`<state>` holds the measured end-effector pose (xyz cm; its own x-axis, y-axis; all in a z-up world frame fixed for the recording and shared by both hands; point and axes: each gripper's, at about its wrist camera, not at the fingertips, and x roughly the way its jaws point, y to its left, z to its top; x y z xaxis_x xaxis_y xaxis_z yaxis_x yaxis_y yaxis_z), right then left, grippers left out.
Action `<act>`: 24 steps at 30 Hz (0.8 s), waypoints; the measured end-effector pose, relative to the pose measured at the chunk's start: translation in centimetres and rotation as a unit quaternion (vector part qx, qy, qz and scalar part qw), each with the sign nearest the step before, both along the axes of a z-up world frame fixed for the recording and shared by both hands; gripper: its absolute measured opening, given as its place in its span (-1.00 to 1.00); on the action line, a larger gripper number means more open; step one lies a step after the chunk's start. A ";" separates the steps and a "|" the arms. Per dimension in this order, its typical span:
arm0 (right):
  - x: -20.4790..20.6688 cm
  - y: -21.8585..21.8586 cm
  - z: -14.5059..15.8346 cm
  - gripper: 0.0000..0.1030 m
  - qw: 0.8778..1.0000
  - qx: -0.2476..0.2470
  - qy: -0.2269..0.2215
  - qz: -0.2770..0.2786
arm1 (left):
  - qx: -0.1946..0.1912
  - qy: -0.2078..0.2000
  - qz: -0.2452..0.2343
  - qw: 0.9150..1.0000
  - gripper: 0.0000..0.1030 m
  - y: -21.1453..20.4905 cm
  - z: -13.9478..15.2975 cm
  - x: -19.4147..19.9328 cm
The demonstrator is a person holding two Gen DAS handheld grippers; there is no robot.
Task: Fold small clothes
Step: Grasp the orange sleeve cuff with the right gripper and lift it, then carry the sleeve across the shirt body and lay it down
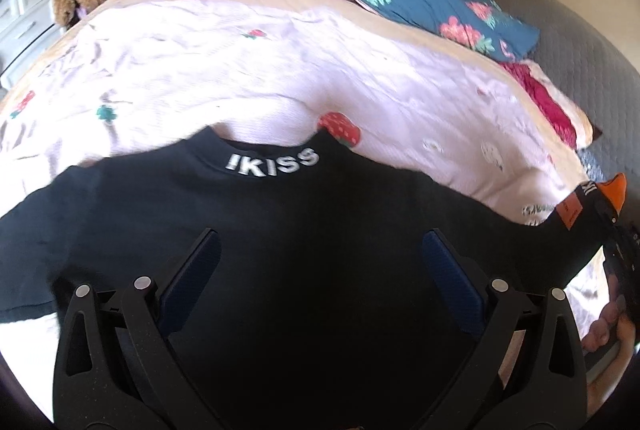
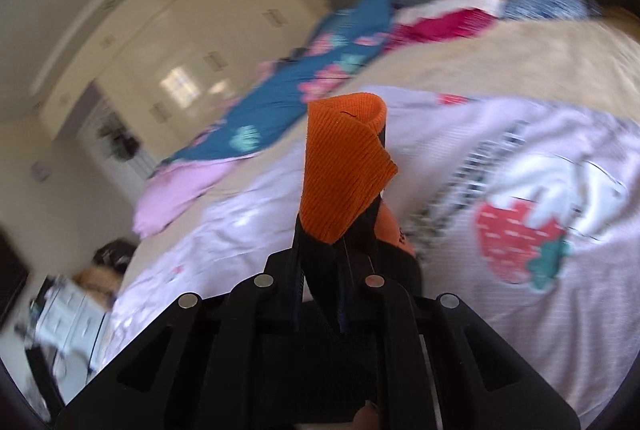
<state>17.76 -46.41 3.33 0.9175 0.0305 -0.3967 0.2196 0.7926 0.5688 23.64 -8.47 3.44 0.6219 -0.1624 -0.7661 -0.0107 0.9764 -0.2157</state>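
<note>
A bed (image 1: 280, 69) under a pale strawberry-print sheet fills the bedroom, and a small black top (image 1: 280, 230) with an orange cuff (image 2: 344, 165) lies spread on it. The right claw (image 2: 340, 250) is clenched on that sleeve end, probably to carry it inward for a fold. The left claw (image 1: 320, 262) hovers released above the top's body, touching nothing.

White "IKISS" lettering on the black top's (image 1: 280, 250) collar

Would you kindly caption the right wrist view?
Right gripper shut on the black top's orange cuff, above the strawberry-print bedspread.
</note>
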 end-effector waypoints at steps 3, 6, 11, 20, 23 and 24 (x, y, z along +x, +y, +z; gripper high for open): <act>0.4 2.3 1.3 -0.77 0.999 -0.016 -0.024 0.047 | -0.010 -0.009 0.010 1.000 0.84 1.4 1.2 -0.7; 0.7 4.6 2.1 -0.77 0.996 -0.034 -0.033 0.081 | -0.025 -0.014 0.018 0.999 0.84 2.6 2.0 -1.1; 0.6 8.6 3.3 -0.77 0.987 -0.077 -0.054 0.134 | -0.066 -0.017 0.014 0.998 0.84 4.6 3.0 -1.8; 0.4 15.9 3.9 -0.77 0.963 -0.120 -0.074 0.230 | -0.126 -0.018 0.027 0.992 0.84 8.3 2.4 -2.4; 0.7 18.1 3.3 -0.77 0.955 -0.138 -0.065 0.253 | -0.145 -0.020 0.024 0.989 0.84 9.3 1.8 -2.6; 0.8 18.7 3.1 -0.77 0.953 -0.142 -0.061 0.259 | -0.151 -0.018 0.023 0.988 0.84 9.5 1.6 -2.6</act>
